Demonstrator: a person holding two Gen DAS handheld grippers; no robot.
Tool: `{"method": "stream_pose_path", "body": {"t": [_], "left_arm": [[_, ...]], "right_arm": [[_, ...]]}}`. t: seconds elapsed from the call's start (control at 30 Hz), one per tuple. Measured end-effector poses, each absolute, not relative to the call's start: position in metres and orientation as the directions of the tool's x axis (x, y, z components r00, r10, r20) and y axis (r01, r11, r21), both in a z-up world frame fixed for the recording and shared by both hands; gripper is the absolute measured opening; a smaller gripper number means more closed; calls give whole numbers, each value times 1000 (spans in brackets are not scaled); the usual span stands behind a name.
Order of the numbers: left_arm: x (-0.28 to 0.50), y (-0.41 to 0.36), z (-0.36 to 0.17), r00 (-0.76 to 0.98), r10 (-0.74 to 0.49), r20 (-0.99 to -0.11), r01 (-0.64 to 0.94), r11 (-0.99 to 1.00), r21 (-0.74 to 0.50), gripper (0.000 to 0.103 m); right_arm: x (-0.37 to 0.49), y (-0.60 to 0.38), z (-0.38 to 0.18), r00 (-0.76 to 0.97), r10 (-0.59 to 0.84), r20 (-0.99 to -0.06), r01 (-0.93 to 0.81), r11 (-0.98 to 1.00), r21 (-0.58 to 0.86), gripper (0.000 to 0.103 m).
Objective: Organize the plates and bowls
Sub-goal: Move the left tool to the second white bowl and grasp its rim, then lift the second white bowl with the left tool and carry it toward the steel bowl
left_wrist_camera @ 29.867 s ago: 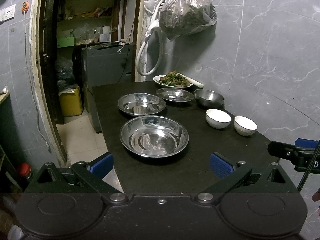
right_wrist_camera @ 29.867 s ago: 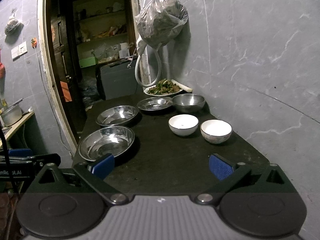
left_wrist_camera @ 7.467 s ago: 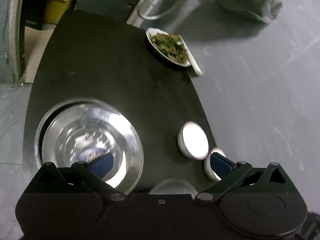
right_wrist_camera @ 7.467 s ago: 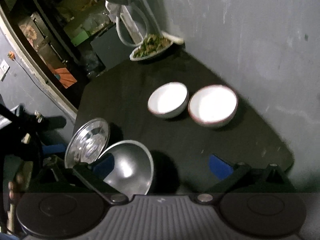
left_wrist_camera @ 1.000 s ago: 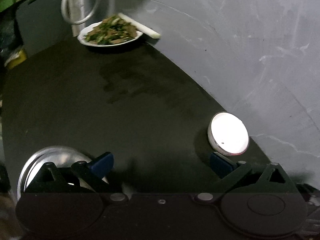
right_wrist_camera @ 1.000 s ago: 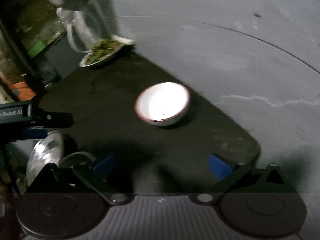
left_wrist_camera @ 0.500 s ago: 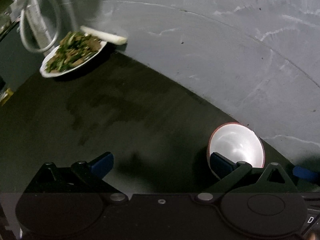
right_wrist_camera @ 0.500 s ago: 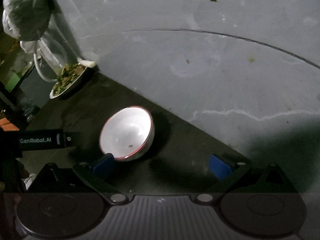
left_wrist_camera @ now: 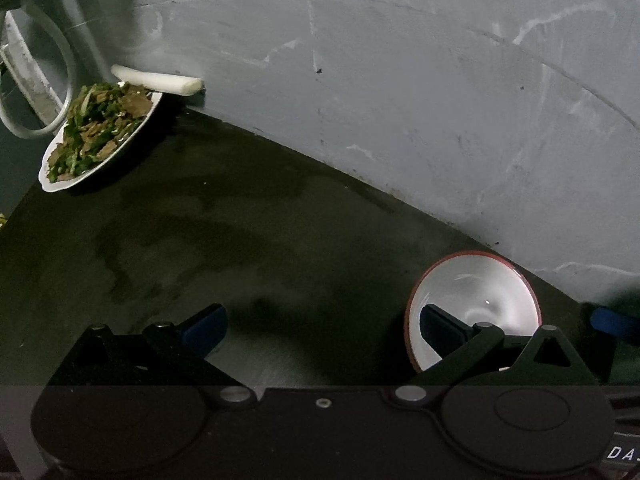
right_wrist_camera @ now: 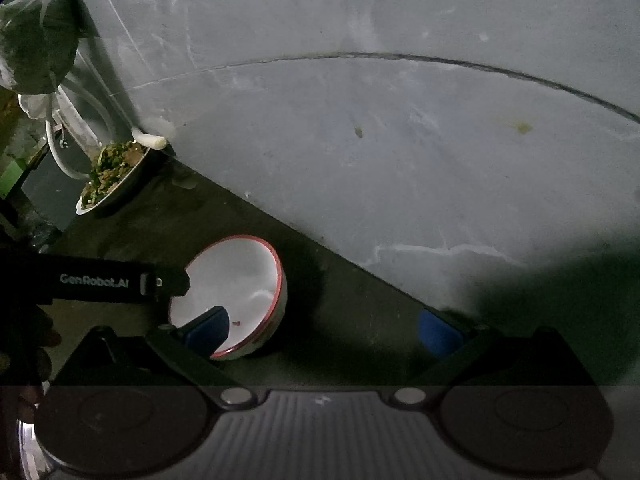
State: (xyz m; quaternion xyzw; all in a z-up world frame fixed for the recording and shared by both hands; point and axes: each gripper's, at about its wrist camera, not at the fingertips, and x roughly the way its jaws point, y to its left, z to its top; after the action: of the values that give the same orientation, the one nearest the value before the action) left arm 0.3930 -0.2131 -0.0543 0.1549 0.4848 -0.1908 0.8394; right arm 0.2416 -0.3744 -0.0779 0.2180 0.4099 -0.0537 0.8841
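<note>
A white bowl with a red rim (left_wrist_camera: 480,292) stands on the dark table (left_wrist_camera: 240,240) close to the grey wall. My left gripper (left_wrist_camera: 320,328) is open, and its right fingertip (left_wrist_camera: 440,326) reaches over the bowl's near rim into the hollow. The right wrist view shows the same bowl (right_wrist_camera: 240,276) at lower left. My right gripper (right_wrist_camera: 322,332) is open too, with its left fingertip (right_wrist_camera: 208,332) over the bowl's inside and its right one on the far side, above bare table. The left gripper's black finger (right_wrist_camera: 104,280) reaches the bowl's left rim.
A white plate of cooked greens (left_wrist_camera: 96,132) sits at the far end of the table against the wall, with a white stalk (left_wrist_camera: 156,80) behind it. A hanging bag (right_wrist_camera: 36,40) and a hose loop (right_wrist_camera: 64,148) are beyond. A shiny metal rim (right_wrist_camera: 24,456) shows at bottom left.
Both grippers have closed in on the red-rimmed bowl, which now looks larger and lies under one fingertip of each. The left gripper has swung right, toward the wall.
</note>
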Motion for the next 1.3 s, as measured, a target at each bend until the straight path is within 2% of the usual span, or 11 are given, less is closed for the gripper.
{"method": "stream_pose_path", "body": {"t": [0.43, 0.6, 0.83, 0.93, 0.97, 1.13, 1.2, 1.3], "left_arm": [[395, -221, -62, 443, -160, -882, 518, 849, 106, 100], [392, -223, -64, 435, -169, -884, 544, 832, 109, 90], [388, -224, -61, 425, -198, -883, 558, 825, 84, 75], [386, -224, -60, 408, -226, -885, 567, 822, 52, 62], [386, -224, -59, 397, -240, -886, 571, 820, 33, 54], [383, -225, -59, 356, -288, -889, 577, 816, -34, 29], [381, -225, -59, 335, -309, -890, 571, 818, -69, 14], [378, -229, -59, 324, -314, -892, 560, 824, -86, 7]], "right_arm": [[244, -373, -84, 657, 72, -751, 271, 906, 324, 103], [244, -371, -84, 672, 79, -736, 236, 919, 314, 102], [244, -367, -82, 684, 106, -722, 193, 928, 320, 90], [243, -365, -80, 690, 114, -715, 186, 926, 327, 83], [243, -365, -79, 692, 116, -713, 186, 925, 331, 79], [243, -365, -78, 695, 136, -706, 181, 917, 355, 71], [243, -365, -79, 694, 144, -705, 178, 915, 363, 68], [246, -365, -79, 693, 153, -704, 176, 912, 371, 65]]}}
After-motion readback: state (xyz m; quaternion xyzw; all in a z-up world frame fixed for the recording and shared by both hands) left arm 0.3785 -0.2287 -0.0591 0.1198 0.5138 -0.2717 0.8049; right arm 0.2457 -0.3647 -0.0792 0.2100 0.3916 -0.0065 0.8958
